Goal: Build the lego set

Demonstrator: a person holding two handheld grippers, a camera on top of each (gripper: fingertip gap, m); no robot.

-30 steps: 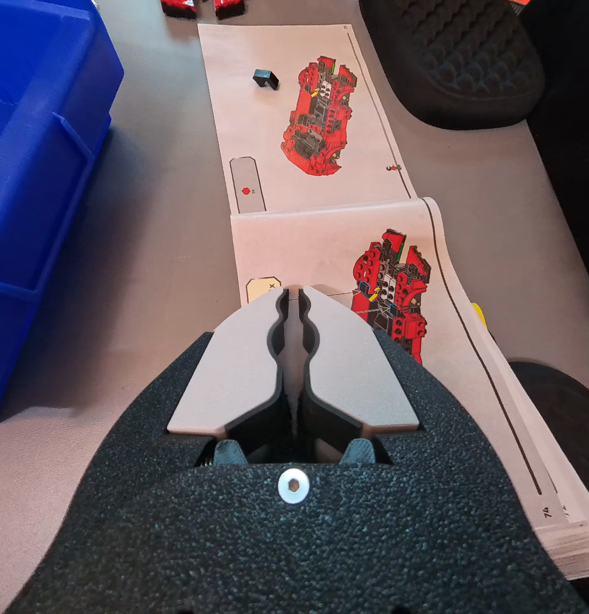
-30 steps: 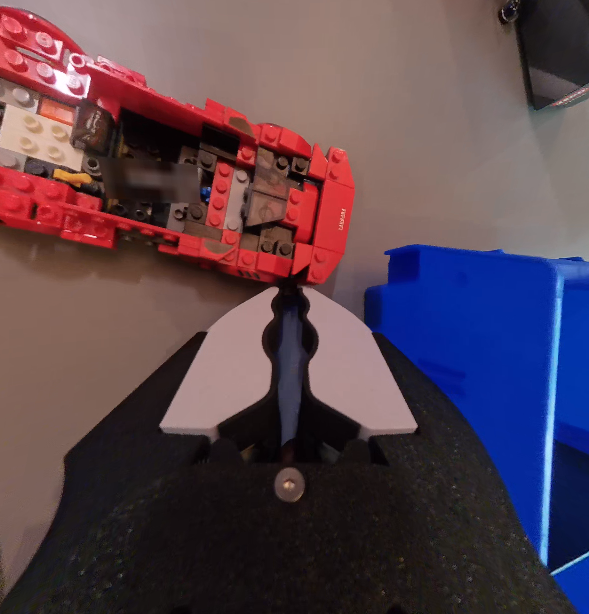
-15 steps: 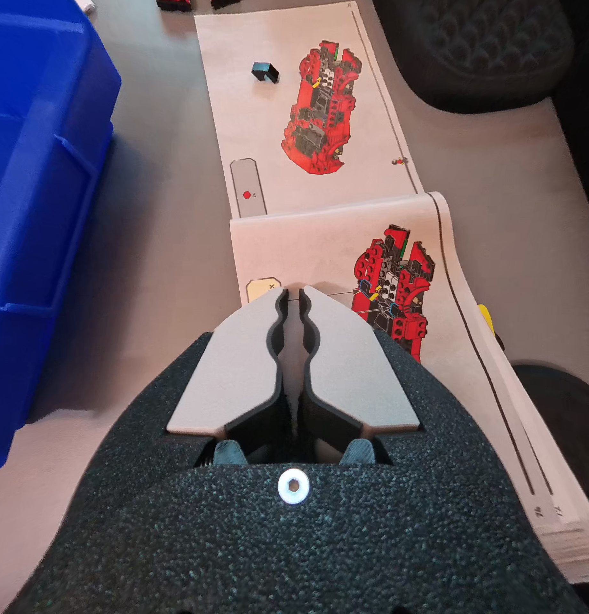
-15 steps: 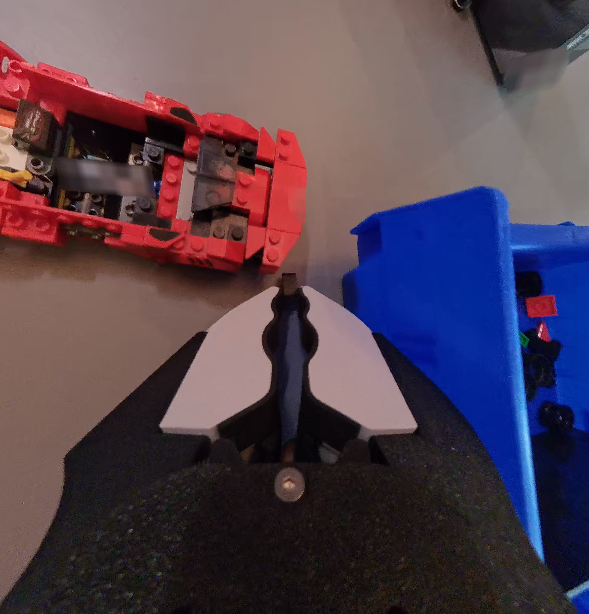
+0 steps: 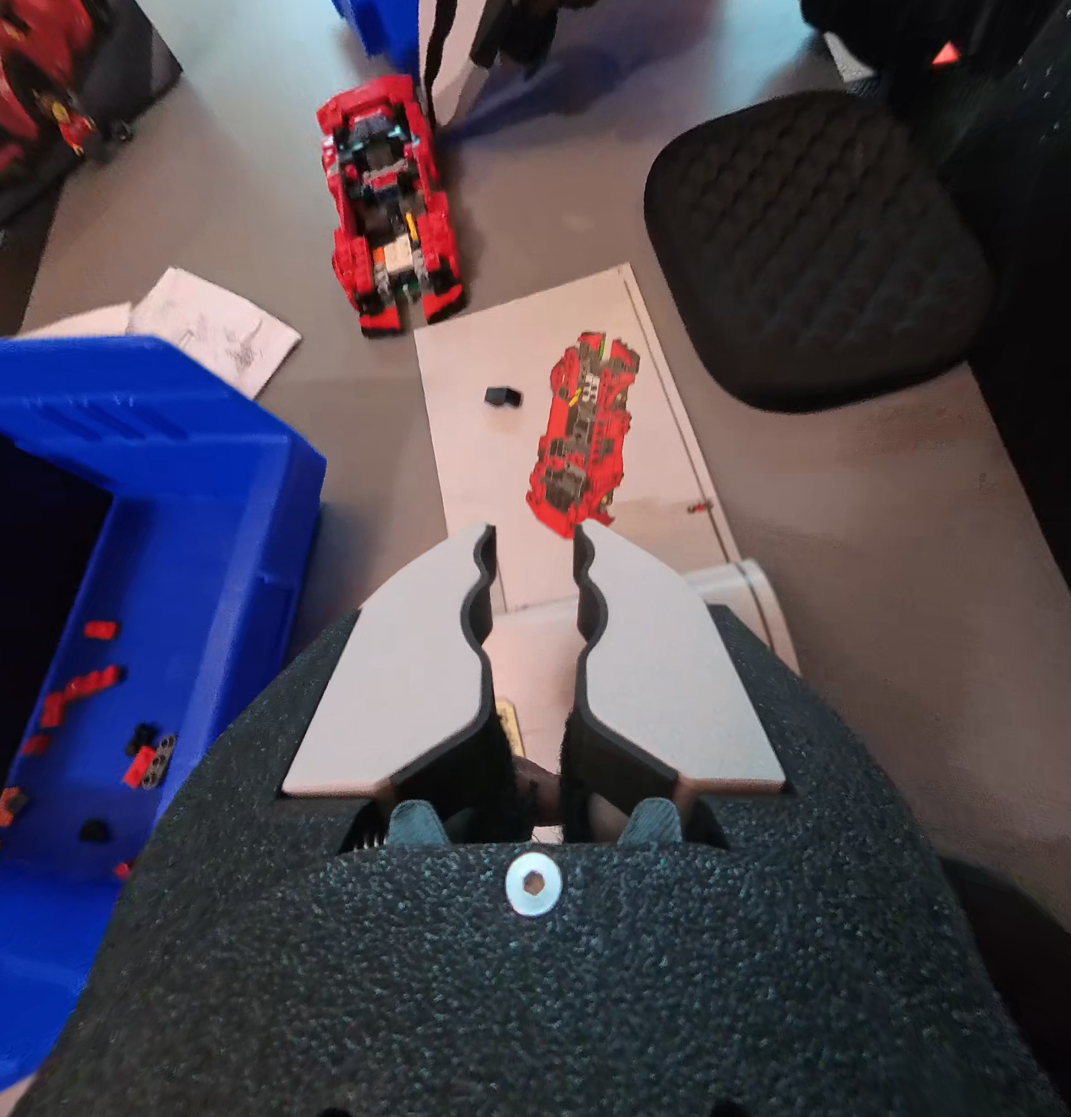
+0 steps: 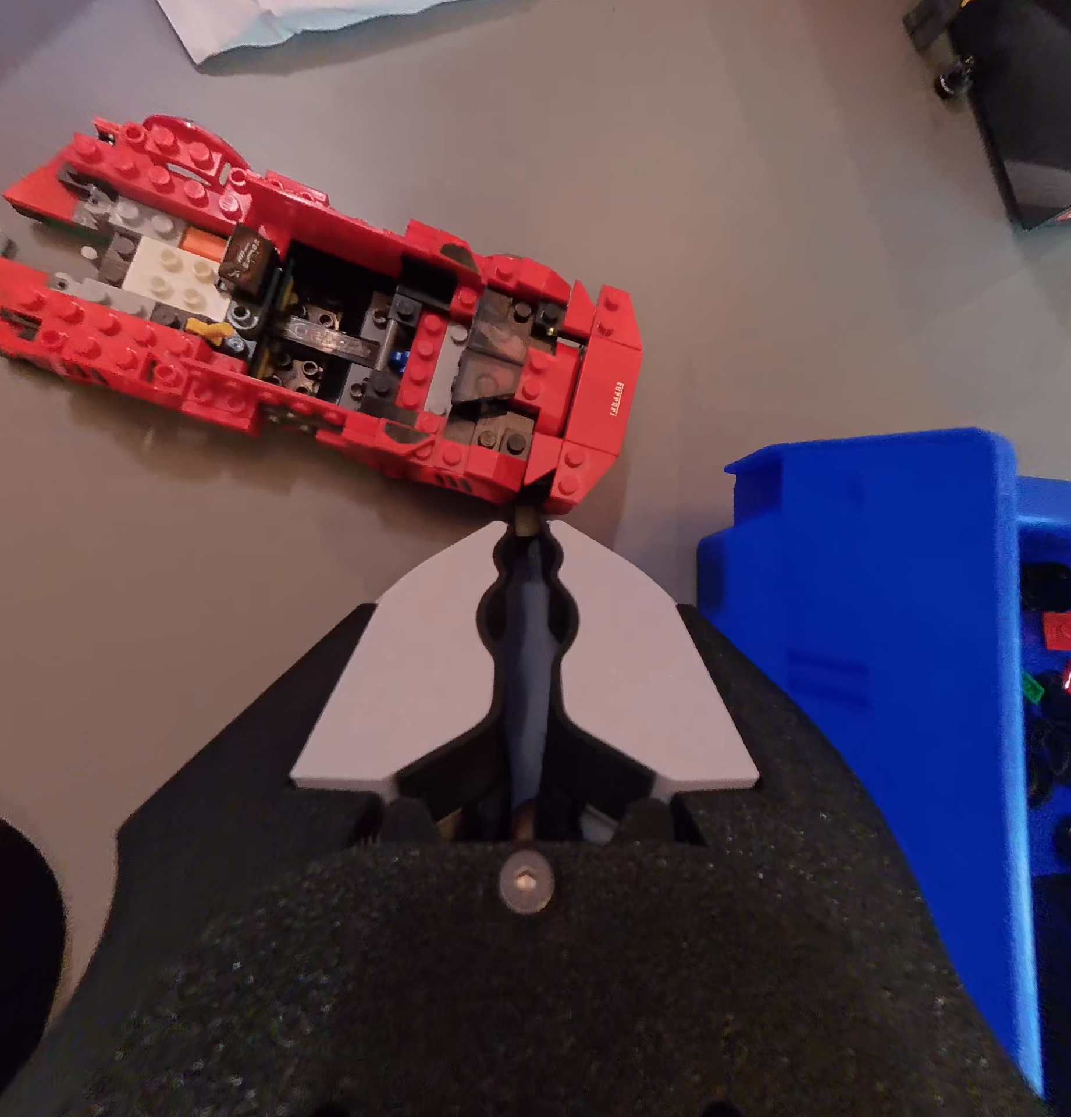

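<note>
Your right gripper (image 6: 528, 527) pinches what looks like 1 small dark piece (image 6: 525, 524) beside the car (image 6: 315, 314); left gripper (image 5: 534, 535) spread. Car's brittle: hold its sides.

Each gripper, left (image 5: 534, 538) and right (image 6: 527, 527), has a black, grainy-textured body, two flat grey fingers with wavy black inner edges, and one silver hex screw in a washer at centre. Behind the right fingers runs what seems a bluish strip.
</note>
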